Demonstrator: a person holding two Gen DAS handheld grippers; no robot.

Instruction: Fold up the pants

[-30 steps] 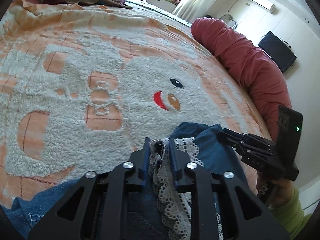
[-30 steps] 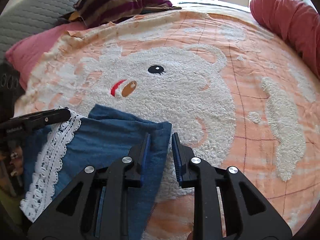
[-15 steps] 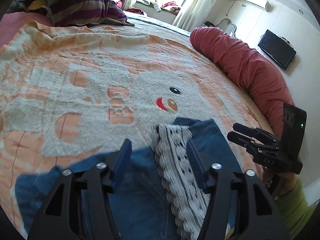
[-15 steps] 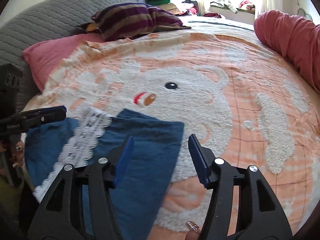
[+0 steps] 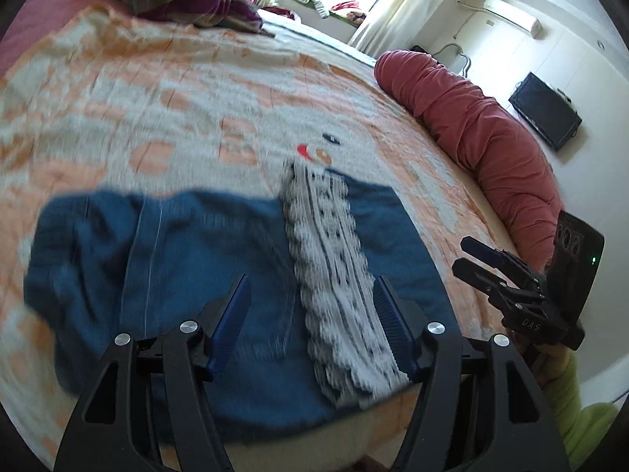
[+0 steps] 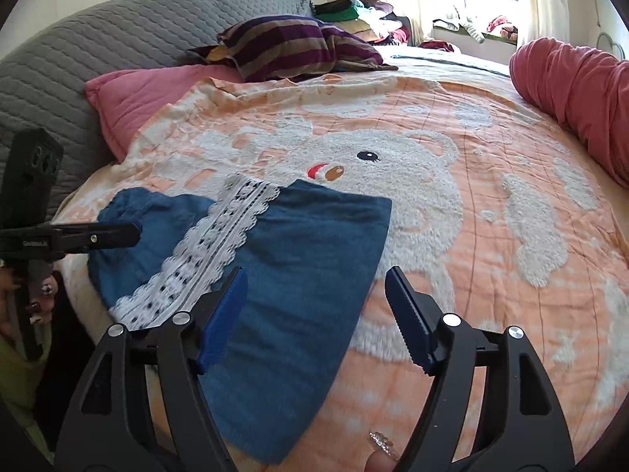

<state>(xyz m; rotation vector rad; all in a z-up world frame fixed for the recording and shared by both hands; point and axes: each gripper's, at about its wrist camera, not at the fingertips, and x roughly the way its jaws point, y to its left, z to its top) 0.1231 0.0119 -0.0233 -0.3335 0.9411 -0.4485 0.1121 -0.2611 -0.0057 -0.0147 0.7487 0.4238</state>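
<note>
In the left wrist view the left gripper [image 5: 310, 314] hangs above the blue pants [image 5: 188, 275] lying folded on the orange blanket [image 5: 157, 90], its jaws opening with nothing pinched between them; the white lace hem [image 5: 330, 271] lies loose on top, so a low sideways sweep could snag it and drag the fold open. In the right wrist view the right gripper [image 6: 314, 306] is likewise opening and empty over the pants' right edge [image 6: 373, 244], where a brushing fingertip might flip the top layer back.
</note>
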